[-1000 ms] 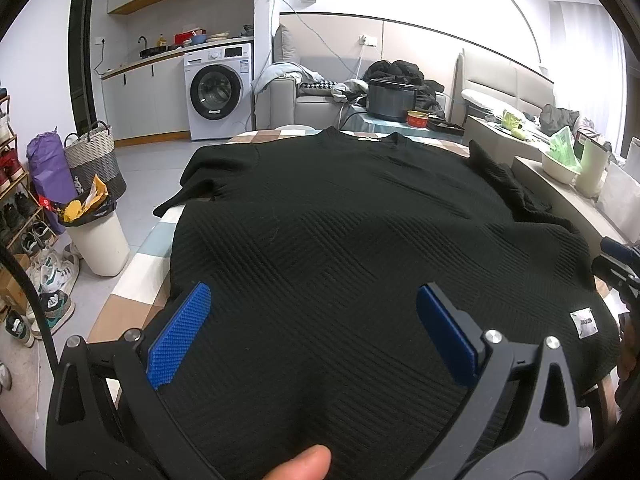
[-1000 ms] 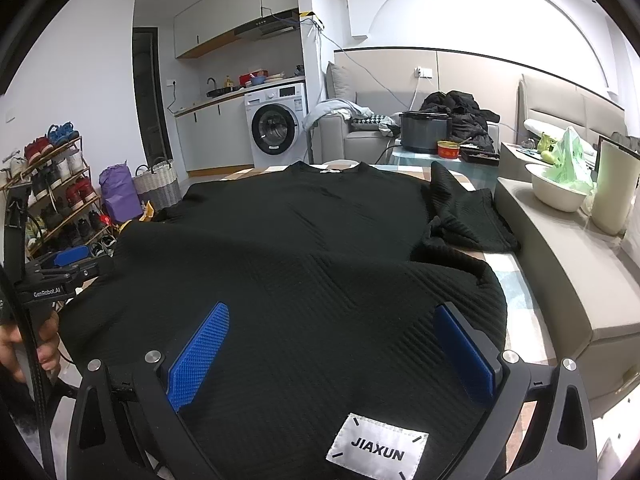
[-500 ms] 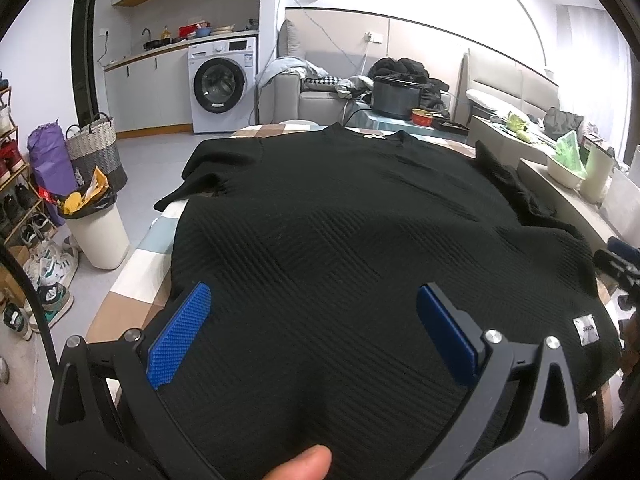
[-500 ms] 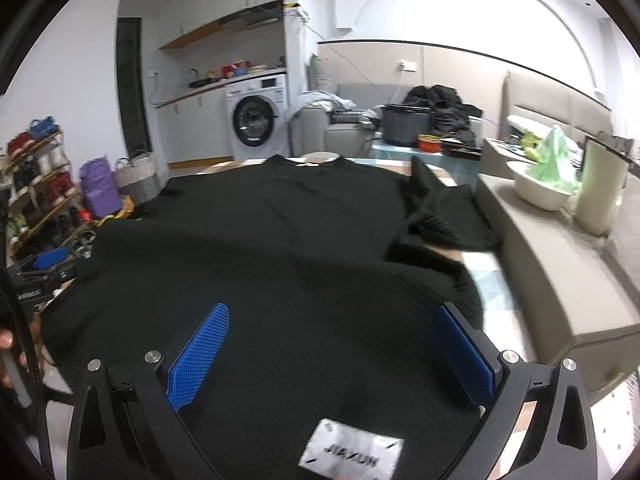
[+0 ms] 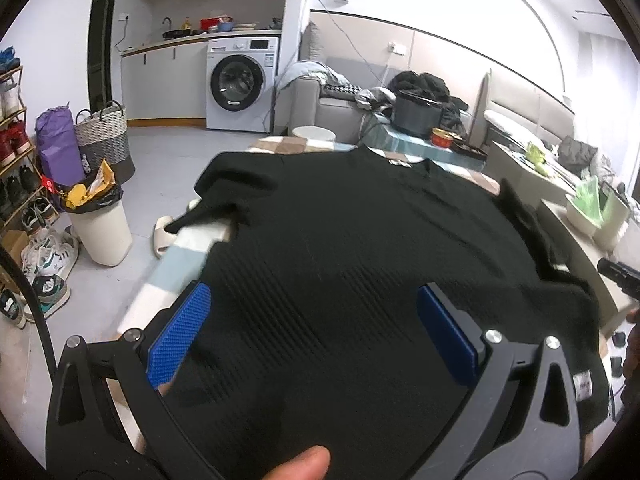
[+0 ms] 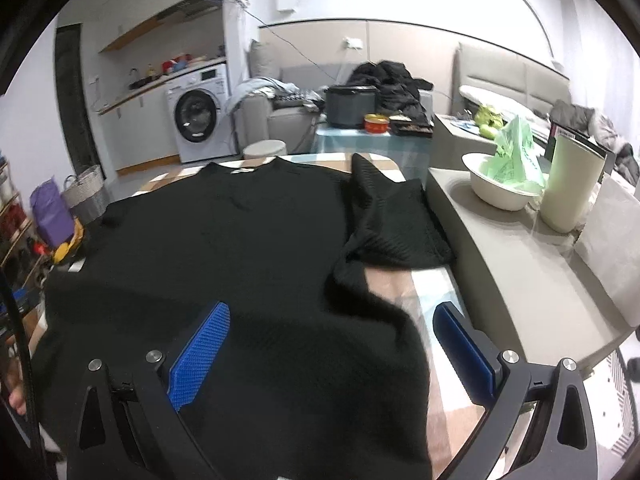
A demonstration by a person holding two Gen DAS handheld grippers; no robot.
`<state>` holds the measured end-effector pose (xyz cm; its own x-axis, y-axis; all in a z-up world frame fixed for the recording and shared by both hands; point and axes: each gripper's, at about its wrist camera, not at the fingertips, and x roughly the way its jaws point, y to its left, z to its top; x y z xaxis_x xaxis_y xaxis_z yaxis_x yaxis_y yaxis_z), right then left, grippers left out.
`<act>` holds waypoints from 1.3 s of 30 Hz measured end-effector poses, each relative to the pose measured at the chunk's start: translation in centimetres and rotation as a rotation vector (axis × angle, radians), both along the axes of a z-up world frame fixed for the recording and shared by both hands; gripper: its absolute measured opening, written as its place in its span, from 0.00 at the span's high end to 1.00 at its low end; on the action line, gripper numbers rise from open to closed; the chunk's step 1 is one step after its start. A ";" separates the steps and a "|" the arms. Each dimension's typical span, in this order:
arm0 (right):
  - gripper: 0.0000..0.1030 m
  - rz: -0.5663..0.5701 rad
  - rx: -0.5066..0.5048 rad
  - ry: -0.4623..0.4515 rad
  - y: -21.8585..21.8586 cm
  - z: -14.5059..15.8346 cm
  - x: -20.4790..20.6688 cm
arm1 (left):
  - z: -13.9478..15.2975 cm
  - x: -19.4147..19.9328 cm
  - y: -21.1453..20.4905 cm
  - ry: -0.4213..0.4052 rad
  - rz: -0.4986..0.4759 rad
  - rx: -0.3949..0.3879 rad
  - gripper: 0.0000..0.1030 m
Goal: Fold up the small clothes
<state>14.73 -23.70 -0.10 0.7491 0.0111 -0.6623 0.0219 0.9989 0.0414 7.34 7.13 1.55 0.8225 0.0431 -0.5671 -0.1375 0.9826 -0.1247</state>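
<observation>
A black ribbed knit top (image 5: pixel 360 240) lies spread flat on a checked table (image 5: pixel 176 272), collar at the far end. Its left sleeve (image 5: pixel 224 196) lies out to the left. In the right wrist view the top (image 6: pixel 240 240) shows with its right sleeve (image 6: pixel 392 220) bunched beside the body. My left gripper (image 5: pixel 312 332) is open, its blue pads over the near hem. My right gripper (image 6: pixel 332 344) is open over the hem's right corner. Both hold nothing.
A grey bench (image 6: pixel 520 272) runs along the table's right side with a white bowl (image 6: pixel 500 188) and a cream tumbler (image 6: pixel 572 184). A white bin (image 5: pixel 100 224), a slipper (image 5: pixel 162 236) and shoes (image 5: pixel 44 276) stand on the floor at the left. A washing machine (image 5: pixel 240 84) stands far back.
Both grippers have moved forward over the hem, still open. The right view has shifted right, so the white label has left it. The left view has tilted, showing more floor.
</observation>
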 end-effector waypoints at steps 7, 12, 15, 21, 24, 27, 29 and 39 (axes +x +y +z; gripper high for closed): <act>0.37 -0.133 0.108 0.095 -3.4 -1.7 5.1 | 0.5 3.7 2.3 0.006 0.032 0.020 0.13; 0.63 -0.225 0.146 0.144 -5.1 -2.7 8.1 | -0.7 7.6 3.5 0.075 -0.002 0.010 0.55; 0.63 -0.242 0.172 0.183 -5.8 -3.5 10.0 | -1.8 9.7 3.7 0.101 -0.014 -0.001 0.68; 0.61 -0.328 0.175 0.245 -7.2 -5.1 12.8 | -2.8 13.6 4.7 0.135 -0.004 -0.021 0.68; 0.58 -0.367 0.184 0.286 -8.1 -6.3 14.2 | -3.1 15.1 4.9 0.145 0.004 -0.025 0.68; 0.55 -0.395 0.172 0.310 -8.5 -7.0 15.2 | -3.4 16.5 4.7 0.158 0.003 -0.018 0.68; 0.51 -0.401 0.178 0.328 -8.9 -7.5 15.9 | -3.6 17.1 4.6 0.167 0.000 -0.011 0.68; 0.41 -0.373 0.038 0.391 -7.5 -8.5 18.7 | -5.3 19.5 3.3 0.205 -0.027 -0.010 0.68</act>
